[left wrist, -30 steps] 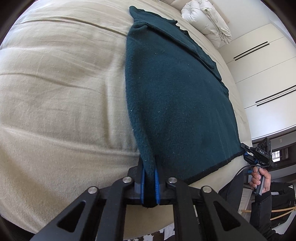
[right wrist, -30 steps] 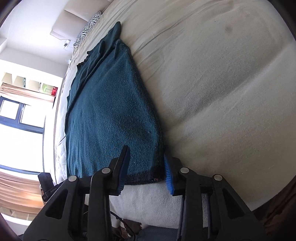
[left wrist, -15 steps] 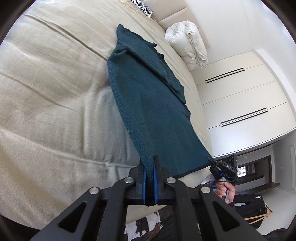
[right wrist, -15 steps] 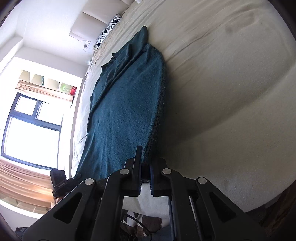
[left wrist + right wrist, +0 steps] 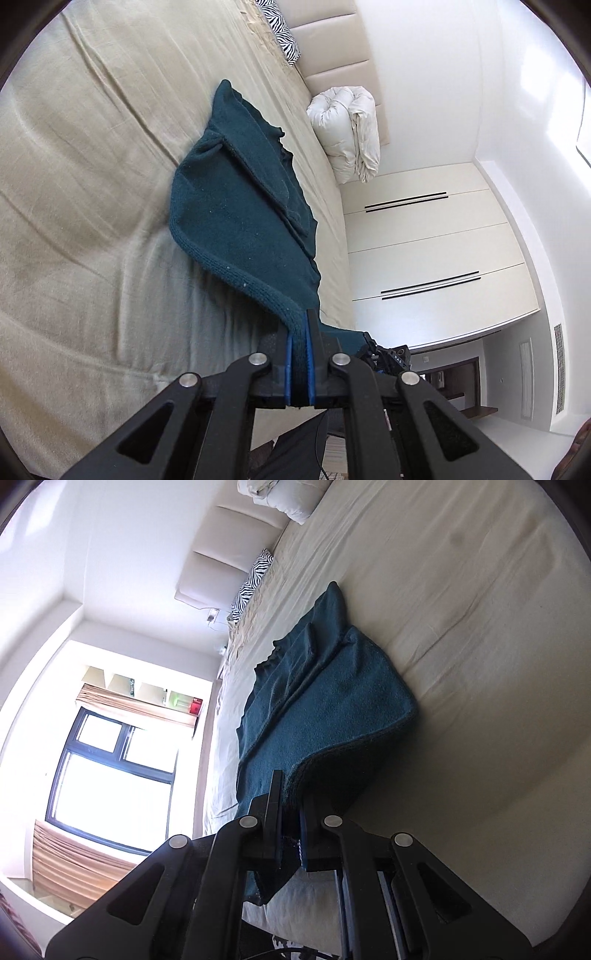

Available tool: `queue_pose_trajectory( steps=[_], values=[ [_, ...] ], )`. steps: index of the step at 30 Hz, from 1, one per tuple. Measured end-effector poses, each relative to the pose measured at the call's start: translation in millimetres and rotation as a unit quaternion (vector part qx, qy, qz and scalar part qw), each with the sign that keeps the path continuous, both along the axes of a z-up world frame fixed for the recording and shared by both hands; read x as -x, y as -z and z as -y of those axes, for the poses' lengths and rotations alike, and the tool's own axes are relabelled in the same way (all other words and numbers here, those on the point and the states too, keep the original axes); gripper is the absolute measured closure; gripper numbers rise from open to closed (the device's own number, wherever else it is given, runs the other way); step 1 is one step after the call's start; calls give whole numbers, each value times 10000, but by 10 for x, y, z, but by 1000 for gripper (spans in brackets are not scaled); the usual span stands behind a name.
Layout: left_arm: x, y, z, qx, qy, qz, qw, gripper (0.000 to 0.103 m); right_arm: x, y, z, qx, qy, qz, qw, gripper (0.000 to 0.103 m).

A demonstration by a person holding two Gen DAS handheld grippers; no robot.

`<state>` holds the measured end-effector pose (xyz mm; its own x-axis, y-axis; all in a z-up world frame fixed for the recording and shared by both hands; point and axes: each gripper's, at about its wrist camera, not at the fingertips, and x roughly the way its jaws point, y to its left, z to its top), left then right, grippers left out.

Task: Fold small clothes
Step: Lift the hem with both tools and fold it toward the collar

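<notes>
A dark teal knitted sweater (image 5: 240, 206) lies lengthwise on a beige bed (image 5: 92, 184), its near hem lifted off the sheet. My left gripper (image 5: 301, 321) is shut on one near corner of the hem, the knit pinched between its blue pads. In the right wrist view the same sweater (image 5: 325, 701) rises from the bed (image 5: 480, 646) toward the camera, and my right gripper (image 5: 290, 794) is shut on the other hem corner, with a flap of cloth hanging below the jaws. The far end with the sleeves still rests on the sheet.
A rolled white duvet (image 5: 347, 129) and a zebra-print pillow (image 5: 280, 29) sit by the padded headboard (image 5: 332, 62). White wardrobe doors (image 5: 424, 240) stand beyond the bed. A bright window (image 5: 110, 775) lies past the bed's other side.
The right gripper closed on the hem corner. Both grippers then rose and tilted upward, lifting the sweater's near end off the bed so it sags between them and the far end.
</notes>
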<state>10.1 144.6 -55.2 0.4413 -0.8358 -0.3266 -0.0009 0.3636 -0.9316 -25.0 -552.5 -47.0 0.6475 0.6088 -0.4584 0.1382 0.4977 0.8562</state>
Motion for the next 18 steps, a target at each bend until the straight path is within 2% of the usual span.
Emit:
queue_pose_trajectory(
  steps=[9, 18],
  values=[
    [-679, -39, -139, 589, -601, -78, 9964, 96, -783, -189, 106, 7, 411, 183, 9990, 98],
    [-1627, -28, -140, 534, -850, -68, 9949, 96, -1787, -186, 133, 273, 633, 218, 9974, 98]
  ],
)
